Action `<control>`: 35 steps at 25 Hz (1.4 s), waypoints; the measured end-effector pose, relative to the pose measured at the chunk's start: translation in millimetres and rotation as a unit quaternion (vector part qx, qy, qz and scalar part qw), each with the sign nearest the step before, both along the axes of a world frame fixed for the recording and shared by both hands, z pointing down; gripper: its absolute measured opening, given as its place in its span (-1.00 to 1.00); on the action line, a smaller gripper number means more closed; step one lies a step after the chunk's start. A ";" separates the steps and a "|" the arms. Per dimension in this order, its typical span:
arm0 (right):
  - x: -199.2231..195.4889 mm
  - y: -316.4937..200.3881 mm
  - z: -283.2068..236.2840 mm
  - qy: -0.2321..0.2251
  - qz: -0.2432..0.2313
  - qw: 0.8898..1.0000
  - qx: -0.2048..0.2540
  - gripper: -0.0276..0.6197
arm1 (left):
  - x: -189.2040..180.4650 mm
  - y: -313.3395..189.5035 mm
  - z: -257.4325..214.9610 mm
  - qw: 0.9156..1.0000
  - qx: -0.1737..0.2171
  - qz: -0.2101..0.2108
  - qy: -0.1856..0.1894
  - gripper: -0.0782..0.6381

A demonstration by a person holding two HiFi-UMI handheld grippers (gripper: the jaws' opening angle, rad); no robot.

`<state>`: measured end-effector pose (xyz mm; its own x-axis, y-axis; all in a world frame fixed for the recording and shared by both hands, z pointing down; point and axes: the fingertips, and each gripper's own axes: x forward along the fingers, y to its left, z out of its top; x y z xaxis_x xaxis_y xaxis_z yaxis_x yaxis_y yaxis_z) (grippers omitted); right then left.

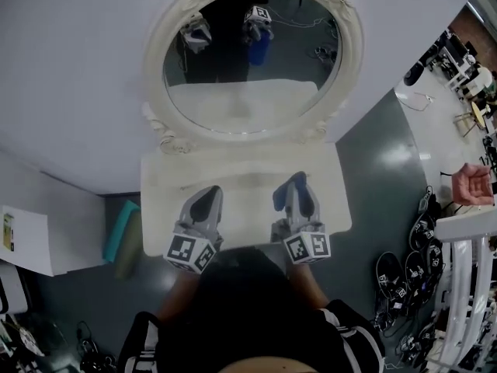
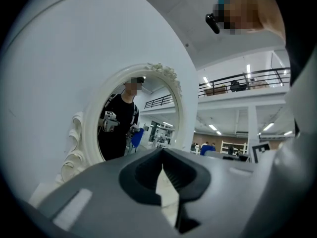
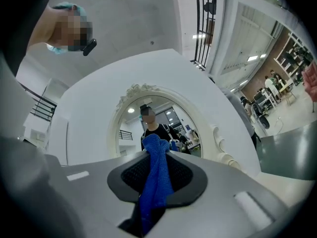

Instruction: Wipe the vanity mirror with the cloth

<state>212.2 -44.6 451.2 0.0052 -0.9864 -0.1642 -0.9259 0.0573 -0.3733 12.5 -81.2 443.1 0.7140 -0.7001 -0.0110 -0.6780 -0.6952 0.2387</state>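
Observation:
The oval vanity mirror in its white ornate frame leans against the wall above a white vanity top. It also fills the left gripper view and the right gripper view, and reflects me with both grippers. My left gripper hovers over the vanity top, in front of the mirror. It is shut with nothing held; only a thin sliver shows between its pads. To its right, my right gripper is shut on a blue cloth. The cloth sticks up past the fingertips.
A teal object lies on the dark floor to the left of the vanity. To the right are a white table with small items, black sandals, a white rack and a person's hand.

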 end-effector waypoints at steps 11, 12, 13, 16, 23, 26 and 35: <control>72.4 -133.0 -60.9 -0.013 0.025 0.997 0.075 -0.73 | 16.3 -77.7 -33.1 0.999 0.003 -0.038 0.000 -0.75; 76.6 -140.8 -68.2 -0.012 0.031 0.996 0.083 -0.73 | 15.6 -81.8 -36.6 0.999 0.006 -0.038 0.001 -0.75; 80.6 -148.8 -74.7 -0.011 0.037 0.995 0.089 -0.73 | 14.5 -85.9 -40.2 0.999 0.010 -0.038 0.002 -0.75; 92.7 -172.8 -90.3 -0.014 0.058 0.993 0.105 -0.73 | 11.7 -100.7 -47.9 0.999 0.020 -0.040 0.004 -0.75; 112.1 -215.3 -110.7 -0.034 0.079 0.986 0.139 -0.73 | 7.7 -129.0 -43.8 0.999 0.017 -0.049 0.010 -0.75; 118.3 -227.6 -116.6 -0.055 0.085 0.983 0.155 -0.73 | 3.6 -135.1 -39.2 0.998 0.011 -0.055 0.010 -0.75; 127.6 -234.4 -137.1 -0.095 0.089 0.974 0.185 -0.73 | -7.3 -147.6 -29.3 0.998 0.000 -0.061 0.009 -0.75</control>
